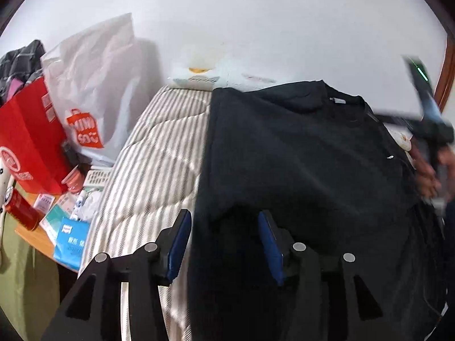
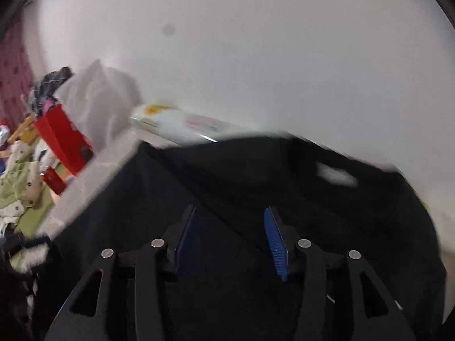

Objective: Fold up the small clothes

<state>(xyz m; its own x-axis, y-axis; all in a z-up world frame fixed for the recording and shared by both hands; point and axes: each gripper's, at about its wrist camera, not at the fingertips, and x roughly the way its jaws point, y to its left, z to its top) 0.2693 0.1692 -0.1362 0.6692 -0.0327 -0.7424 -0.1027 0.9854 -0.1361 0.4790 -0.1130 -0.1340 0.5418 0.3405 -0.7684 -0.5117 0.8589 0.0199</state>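
Lying flat on the striped bed [image 1: 148,153], the black shirt [image 1: 298,153] looks soft, thin and light. It will bend and sag wherever it is lifted, so it needs two holds at once. Good places to pinch are the near bottom edge and the side edge, where the cloth is only a layer or two thick.

The left gripper [image 1: 224,244] hangs over the shirt's left edge with its fingers apart and nothing pinched. The right gripper [image 2: 230,244] is over the dark cloth, its fingers apart too, holding nothing.

Much is hard to see. The right wrist view is smeared, so the shirt's folds and the white neck label [image 2: 335,176] are only blurs. The person's hand [image 1: 429,170] is blurry at the picture's edge. The sleeves may be tucked under; I cannot tell. The near hem is hidden behind the grippers.
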